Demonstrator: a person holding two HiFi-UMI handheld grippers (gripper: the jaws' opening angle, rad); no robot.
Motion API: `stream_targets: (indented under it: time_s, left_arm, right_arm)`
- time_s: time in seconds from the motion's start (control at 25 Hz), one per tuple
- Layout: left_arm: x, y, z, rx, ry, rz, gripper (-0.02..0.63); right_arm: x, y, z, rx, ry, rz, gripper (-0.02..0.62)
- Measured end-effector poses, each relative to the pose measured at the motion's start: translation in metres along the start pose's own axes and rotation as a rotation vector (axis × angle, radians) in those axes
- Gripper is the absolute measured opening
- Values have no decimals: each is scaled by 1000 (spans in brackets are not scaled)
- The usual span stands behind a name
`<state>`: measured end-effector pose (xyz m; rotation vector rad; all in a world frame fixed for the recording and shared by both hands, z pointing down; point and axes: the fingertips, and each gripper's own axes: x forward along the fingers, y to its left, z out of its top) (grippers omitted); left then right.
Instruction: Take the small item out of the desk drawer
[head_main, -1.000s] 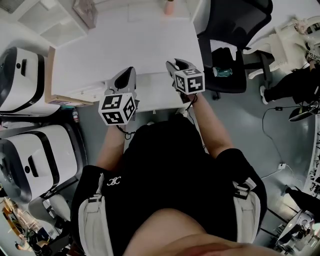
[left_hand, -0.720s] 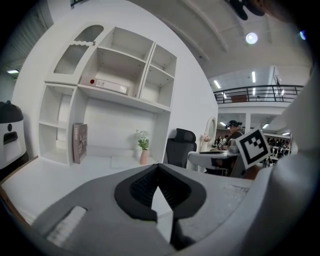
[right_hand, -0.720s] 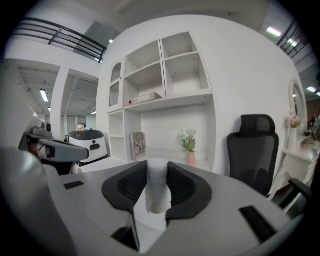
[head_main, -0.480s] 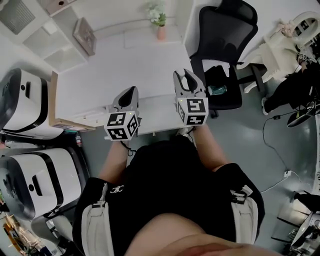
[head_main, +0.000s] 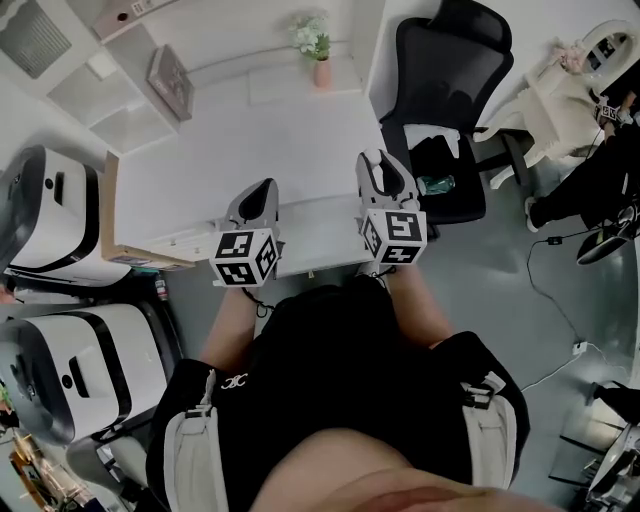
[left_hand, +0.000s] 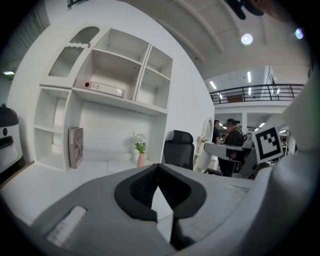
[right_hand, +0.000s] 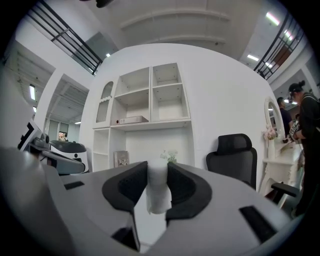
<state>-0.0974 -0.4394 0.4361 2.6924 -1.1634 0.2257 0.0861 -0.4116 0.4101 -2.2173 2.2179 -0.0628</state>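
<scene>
In the head view a white desk lies in front of me. What looks like a shallow white drawer stands out from its front edge between my two grippers. My right gripper is over the desk's front right corner. In the right gripper view its dark pads press on a small white cylinder-like item, so the right gripper is shut on that item. My left gripper hangs over the front edge. Its tips meet and the left gripper holds nothing.
A black office chair stands right of the desk. A pink vase with flowers and a book sit at the desk's back, below white shelves. White machines stand at the left. A person is at the far right.
The head view has tilted up, so more of the desk's back shows. Both grippers have dropped towards the desk's front edge. The right one has drifted slightly right, still holding the white item.
</scene>
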Motion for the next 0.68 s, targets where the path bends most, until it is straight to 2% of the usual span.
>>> stream_targets:
  time_s: [0.68]
  left_arm:
    - [-13, 0, -2, 4, 0, 13, 14]
  right_arm:
    - [-9, 19, -3, 36, 0, 82, 115]
